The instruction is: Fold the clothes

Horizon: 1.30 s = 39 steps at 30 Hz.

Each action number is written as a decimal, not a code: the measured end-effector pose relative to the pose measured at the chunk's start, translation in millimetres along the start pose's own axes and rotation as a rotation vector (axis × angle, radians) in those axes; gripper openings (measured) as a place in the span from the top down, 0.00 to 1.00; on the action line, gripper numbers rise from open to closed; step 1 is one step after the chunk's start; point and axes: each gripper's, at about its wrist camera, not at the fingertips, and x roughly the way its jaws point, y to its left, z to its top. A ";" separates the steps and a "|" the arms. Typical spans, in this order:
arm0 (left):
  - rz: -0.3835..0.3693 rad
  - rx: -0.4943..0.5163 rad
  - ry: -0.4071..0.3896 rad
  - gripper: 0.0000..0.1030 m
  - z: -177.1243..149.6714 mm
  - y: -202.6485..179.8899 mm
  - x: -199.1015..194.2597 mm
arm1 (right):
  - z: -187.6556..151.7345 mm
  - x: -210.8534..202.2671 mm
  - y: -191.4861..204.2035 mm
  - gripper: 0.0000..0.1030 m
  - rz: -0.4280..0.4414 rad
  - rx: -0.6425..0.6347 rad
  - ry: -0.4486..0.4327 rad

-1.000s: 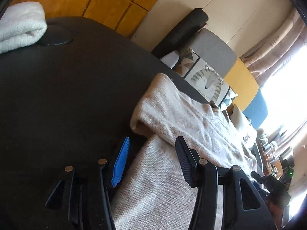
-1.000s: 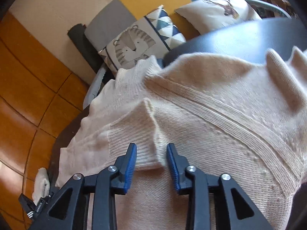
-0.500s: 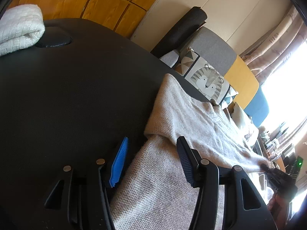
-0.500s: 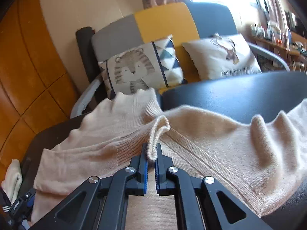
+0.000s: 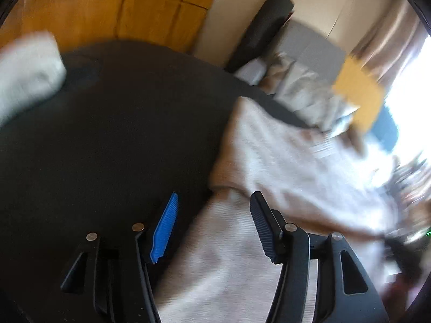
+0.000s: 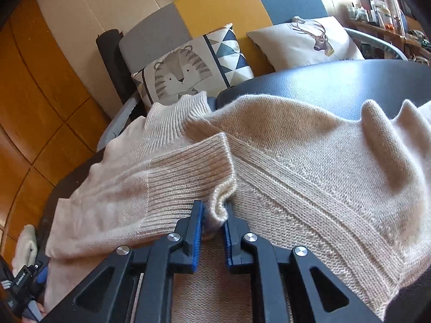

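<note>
Sweater point(image 6: 309, 161) lies spread on the dark table point(image 6: 350, 80); the right gripper point(image 6: 213, 215) pinches its ribbed cuff point(image 6: 188, 180), while the left gripper point(image 5: 212, 223) stands apart over the hem, jaws having just widened.

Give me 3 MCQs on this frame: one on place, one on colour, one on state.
1. Where does the beige sweater lie?
A. on the dark table
B. on the sofa
C. on the floor

2. What colour are the pads on the right gripper?
A. red
B. blue
C. green

3. What is the right gripper doing?
A. standing wide open and empty
B. pinching the ribbed sleeve cuff
C. holding a cushion

Answers:
1 A: the knit is spread over the dark tabletop, the sofa behind it.
2 B: blue ridged strips line both fingers.
3 B: the narrow jaws have a fold of cuff bunched between the pads.
</note>
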 end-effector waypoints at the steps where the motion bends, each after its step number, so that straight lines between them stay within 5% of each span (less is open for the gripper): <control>1: 0.051 0.038 -0.001 0.43 2.4 -3.2 -0.6 | -1.1 -0.7 -0.6 0.88 0.002 0.001 -0.003; 7: -0.058 0.007 0.092 0.43 17.9 26.6 16.0 | 0.3 -2.8 -7.7 0.88 0.050 0.042 -0.014; 10: -0.082 0.120 0.097 0.43 18.0 17.5 15.4 | 0.1 -3.4 -8.5 0.88 0.057 0.048 -0.017; 14: 0.033 0.300 0.082 0.36 10.5 -6.6 17.2 | -0.6 -4.4 -9.2 0.88 0.060 0.051 -0.018; 17: 0.150 0.252 0.059 0.38 19.6 -7.4 10.8 | -0.4 -4.5 -7.5 0.88 0.051 0.045 -0.018; 22: -0.005 0.043 -0.092 0.38 47.4 -19.8 -28.9 | 0.3 -4.1 -7.8 0.88 0.055 0.050 -0.018; 26: -0.085 0.144 -0.061 0.38 55.4 -78.7 -14.9 | 0.7 -4.2 -7.3 0.88 0.053 0.049 -0.019; 31: 0.097 0.355 -0.020 0.38 33.1 -123.1 36.4 | 1.1 -4.4 -7.9 0.88 0.055 0.051 -0.019; 33: 0.091 0.328 -0.004 0.37 33.0 -116.9 45.1 | 1.1 -4.5 -7.1 0.88 0.052 0.049 -0.020; 35: 0.061 0.274 0.018 0.23 35.0 -105.9 51.4 | 1.2 -4.8 -6.4 0.88 0.046 0.045 -0.022; 39: -0.029 0.176 0.004 0.22 39.6 -85.1 48.3 | 1.2 -11.7 -7.7 0.91 0.032 0.049 -0.056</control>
